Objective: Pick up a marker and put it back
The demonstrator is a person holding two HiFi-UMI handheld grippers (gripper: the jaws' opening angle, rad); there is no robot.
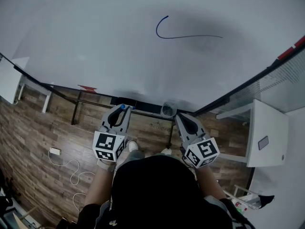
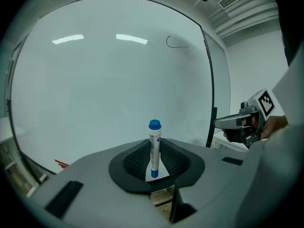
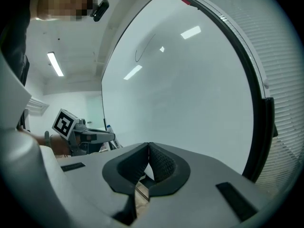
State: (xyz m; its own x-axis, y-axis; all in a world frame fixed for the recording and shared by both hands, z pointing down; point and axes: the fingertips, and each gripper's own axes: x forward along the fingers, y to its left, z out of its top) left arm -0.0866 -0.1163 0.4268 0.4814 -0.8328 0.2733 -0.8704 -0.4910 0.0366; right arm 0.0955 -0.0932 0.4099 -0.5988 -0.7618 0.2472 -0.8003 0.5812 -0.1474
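– While the left gripper [image 1: 119, 109] has the blue-capped marker [image 2: 155, 146] pinched upright between its pads, which step are we on?
– Carry, I'd say: picked up, not yet put back. Marker is off the ledge, held out in front of the whiteboard [image 1: 95, 42]. Right gripper [image 3: 148, 151] has its jaws pressed together with nothing in them
– Next move?
– Probably bring the left down to the dark tray [image 1: 143, 106] under the board, line the barrel up along it, then let go. Round cup [image 1: 167, 109] beside the tray could be its home, can't tell
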